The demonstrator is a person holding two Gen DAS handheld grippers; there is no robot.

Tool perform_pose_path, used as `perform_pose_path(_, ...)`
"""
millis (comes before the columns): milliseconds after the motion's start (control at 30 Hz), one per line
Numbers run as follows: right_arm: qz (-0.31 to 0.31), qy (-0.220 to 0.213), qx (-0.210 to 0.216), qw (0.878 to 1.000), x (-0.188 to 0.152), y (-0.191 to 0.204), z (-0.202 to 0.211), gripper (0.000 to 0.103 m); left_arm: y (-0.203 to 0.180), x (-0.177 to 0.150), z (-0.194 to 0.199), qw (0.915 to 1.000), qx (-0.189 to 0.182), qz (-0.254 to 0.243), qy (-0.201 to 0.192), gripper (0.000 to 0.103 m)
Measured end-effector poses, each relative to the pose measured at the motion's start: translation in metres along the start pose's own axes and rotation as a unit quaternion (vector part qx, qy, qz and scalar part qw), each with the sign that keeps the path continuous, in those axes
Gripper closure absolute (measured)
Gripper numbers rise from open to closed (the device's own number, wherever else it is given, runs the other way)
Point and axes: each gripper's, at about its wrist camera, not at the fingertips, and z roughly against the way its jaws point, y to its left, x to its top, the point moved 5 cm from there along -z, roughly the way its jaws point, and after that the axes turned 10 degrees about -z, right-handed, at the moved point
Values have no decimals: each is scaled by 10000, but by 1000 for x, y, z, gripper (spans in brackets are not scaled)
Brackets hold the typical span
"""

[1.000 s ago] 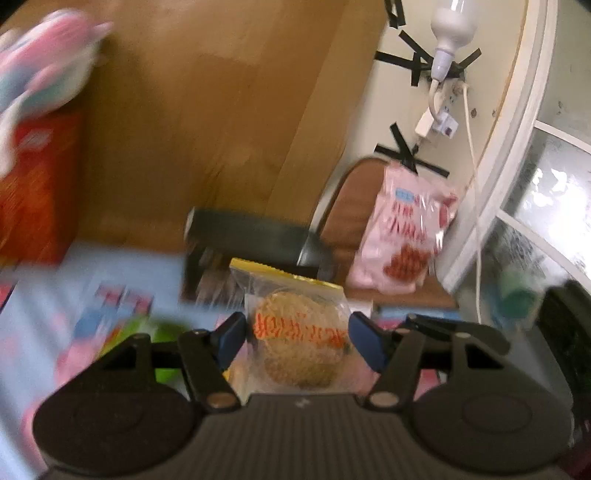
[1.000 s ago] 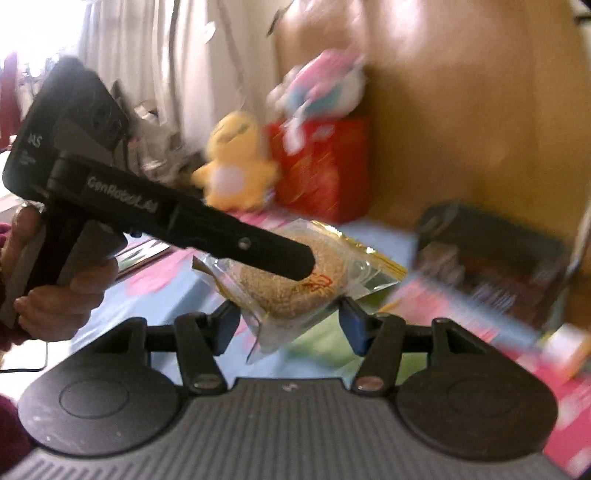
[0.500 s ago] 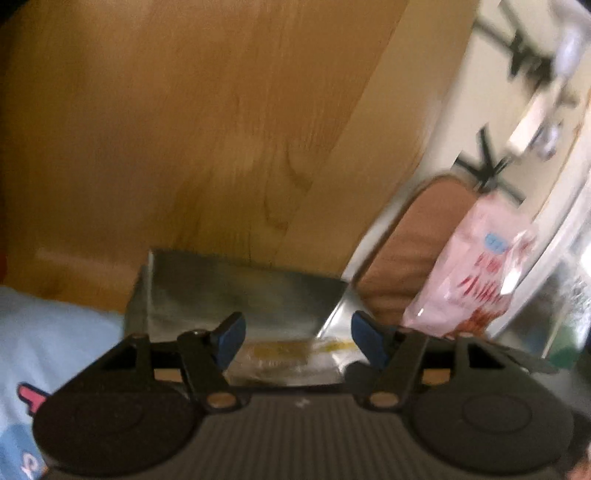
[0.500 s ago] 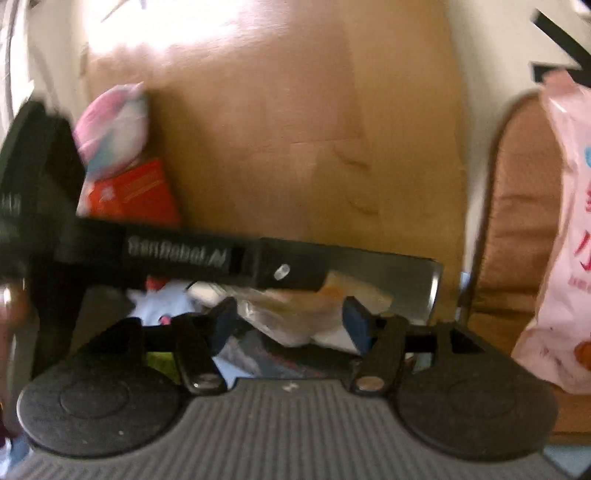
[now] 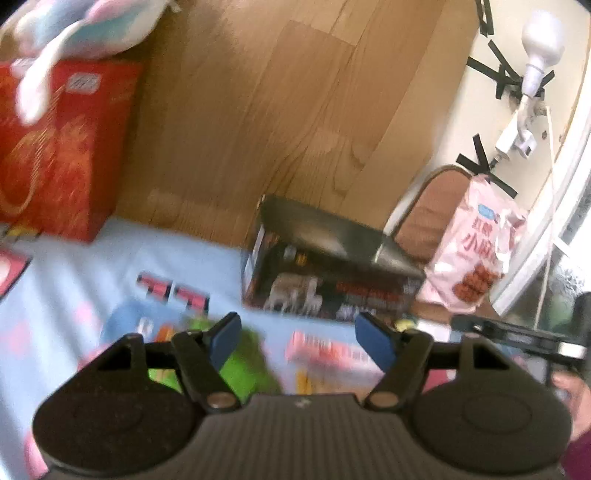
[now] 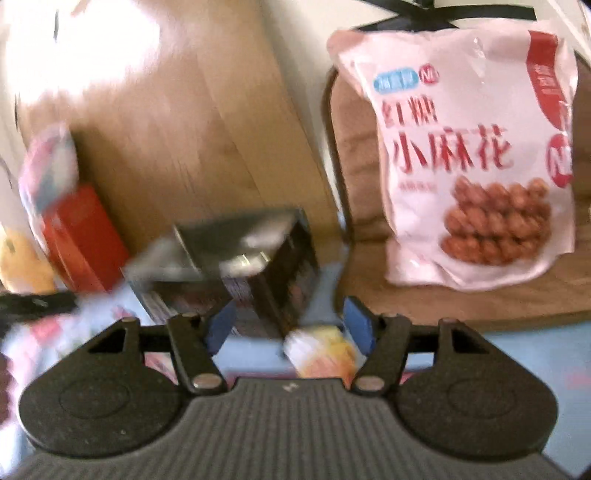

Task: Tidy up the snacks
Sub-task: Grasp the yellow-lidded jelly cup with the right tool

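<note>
A black open box (image 5: 328, 258) stands on the light blue cloth against the wooden wall; it also shows in the right wrist view (image 6: 236, 266). My left gripper (image 5: 301, 339) is open and empty, held back above the cloth in front of the box. My right gripper (image 6: 290, 326) is open, close to the box's right side. A small clear-wrapped snack (image 6: 321, 354) lies blurred on the cloth low between the right fingers; I cannot tell if it touches them. Blurred colourful snack packets (image 5: 325, 354) lie on the cloth below the left gripper.
A large pink snack bag (image 5: 476, 254) leans on a brown chair (image 6: 461, 302) right of the box. A red carton (image 5: 55, 147) with a plush toy (image 5: 85, 26) on top stands at the left. A yellow plush (image 6: 22, 266) sits far left in the right wrist view.
The left gripper held a wrapped round cake a second ago, went to the black box, and has now drawn back open and empty. The right gripper swung right toward the chair side.
</note>
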Motion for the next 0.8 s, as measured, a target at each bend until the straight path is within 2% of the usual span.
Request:
perform_pose_path(167, 147, 143, -360, 9991, -19, -8, -25, 34, 10, -28, 30, 9994, -41, 352, 23, 33)
perform_pose_path(200, 148, 210, -411, 9988, -17, -5, -36, 37, 12, -34, 36, 9992, -39, 392, 52, 33)
perform_pose_path(267, 32, 370, -299, 9989, -24, -10, -44, 52, 18, -44, 49, 9991, -15, 425, 87, 33)
perform_pose_path(333, -38, 419, -203, 9989, -27, -5, -37, 52, 24, -54, 60, 9986, -7, 502, 135, 33)
perform_pose_path(433, -135, 379, 231, 9989, -35, 16, -8, 53, 24, -68, 73, 9982, -171, 552, 172, 33)
perform_pose_path(533, 279, 303, 984, 9943, -54, 64, 31, 52, 12, -78, 81, 9985, -318, 413, 186, 33)
perform_pose_path(667, 930, 647, 1868, 9758, -102, 129, 58, 52, 3, -87, 85, 9964, -637, 498, 258, 33)
perform_pose_path(733, 1323, 826, 2110, 9650, -126, 152, 62, 52, 1, -91, 86, 9954, -747, 501, 330, 33)
perform_pose_path(800, 1773, 820, 2123, 9575, -144, 167, 63, 52, -1, -96, 88, 9954, -769, 453, 348, 33)
